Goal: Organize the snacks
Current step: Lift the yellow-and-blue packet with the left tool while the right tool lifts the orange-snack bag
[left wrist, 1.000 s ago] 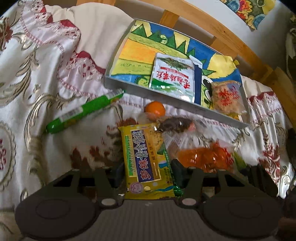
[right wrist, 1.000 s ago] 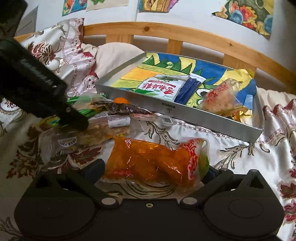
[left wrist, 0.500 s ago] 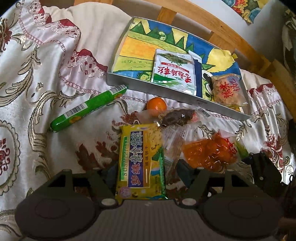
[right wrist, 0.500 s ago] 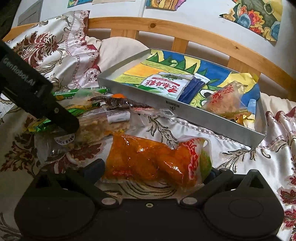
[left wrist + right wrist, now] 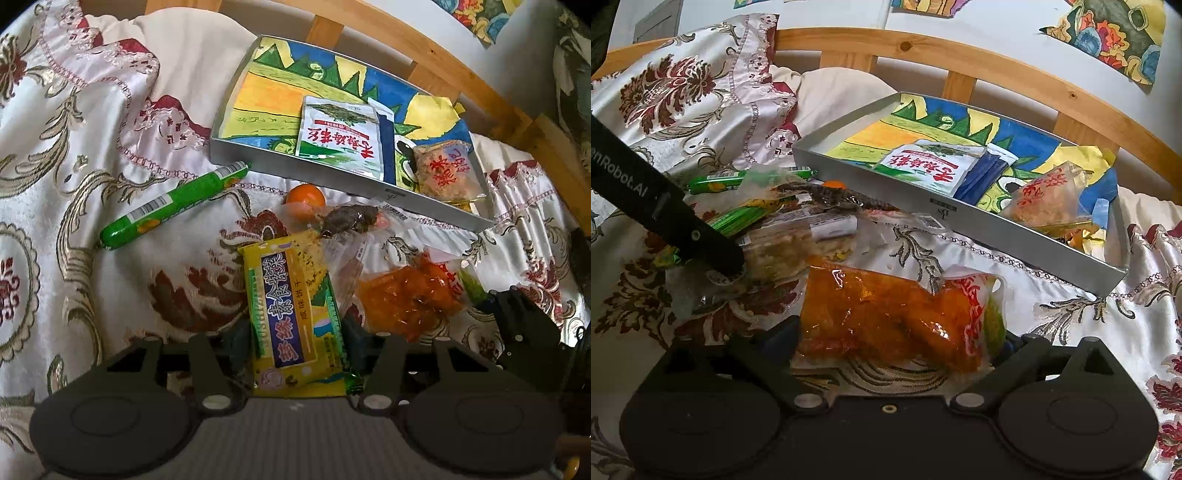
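Observation:
A yellow biscuit packet (image 5: 291,314) lies lengthwise between the fingers of my left gripper (image 5: 297,343). Its jaws are closing and the pads press on the packet's two long sides. An orange snack bag (image 5: 894,317) rests on the bedspread between the fingers of my right gripper (image 5: 897,339). Those jaws stand wide and are closing, with the pads just off the bag's ends. The silver tray (image 5: 258,166) (image 5: 997,236) with a colourful drawn liner sits beyond, holding a white-green packet (image 5: 338,136), a blue packet (image 5: 386,147) and a clear bag with red letters (image 5: 447,173).
On the patterned bedspread lie a green sausage stick (image 5: 173,203), an orange fruit (image 5: 304,195) and a dark snack in clear wrap (image 5: 351,218). A clear pack of crumbly snacks (image 5: 798,247) lies under the left gripper's finger (image 5: 713,251). A wooden bed rail (image 5: 960,51) runs behind the tray.
The left jaws spread away from the yellow packet, then came back against it. The packet now lies straighter between them. The right gripper and orange bag stay put.

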{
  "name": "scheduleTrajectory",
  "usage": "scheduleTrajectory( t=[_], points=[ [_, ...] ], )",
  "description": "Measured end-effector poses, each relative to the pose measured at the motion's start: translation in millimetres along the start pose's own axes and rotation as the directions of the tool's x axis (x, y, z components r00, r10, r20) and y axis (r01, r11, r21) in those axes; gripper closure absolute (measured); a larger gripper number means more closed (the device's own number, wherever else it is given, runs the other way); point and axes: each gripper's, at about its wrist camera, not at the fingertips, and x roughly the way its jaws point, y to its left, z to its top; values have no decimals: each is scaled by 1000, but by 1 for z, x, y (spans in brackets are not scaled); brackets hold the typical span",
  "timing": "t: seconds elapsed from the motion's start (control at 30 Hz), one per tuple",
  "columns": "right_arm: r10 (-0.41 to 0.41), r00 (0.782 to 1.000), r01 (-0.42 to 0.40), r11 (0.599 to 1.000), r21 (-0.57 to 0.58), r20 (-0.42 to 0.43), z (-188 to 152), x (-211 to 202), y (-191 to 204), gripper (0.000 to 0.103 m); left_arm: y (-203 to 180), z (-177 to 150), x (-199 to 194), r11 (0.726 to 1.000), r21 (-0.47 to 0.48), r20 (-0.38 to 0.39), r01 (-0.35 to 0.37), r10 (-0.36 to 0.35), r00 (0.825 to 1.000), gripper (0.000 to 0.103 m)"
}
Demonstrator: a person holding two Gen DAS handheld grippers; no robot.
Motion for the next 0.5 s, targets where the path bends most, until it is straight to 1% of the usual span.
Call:
scheduleTrajectory(
  t=[0.03,0.13,0.27,0.37,0.5],
  points=[
    [0,1000,0,1000,-2,2,0,-1,0,6,0,-1,-2,1000,-4,4,1,-1,1000,48],
    [-13,1000,13,1000,-8,20,-2,-6,2,7,-3,-8,-10,1000,-2,46,-30,30,998,49],
    [-40,998,42,998,-49,46,-5,-11,8,7,-14,-14,-16,996,45,75,-76,73,994,49],
    [-56,997,59,995,-76,52,-6,-15,11,7,-18,-17,-19,997,53,74,-63,59,996,49],
    [-70,996,74,994,-78,56,-6,-23,10,8,-22,-21,-28,998,41,90,-49,45,995,50]
  ],
)
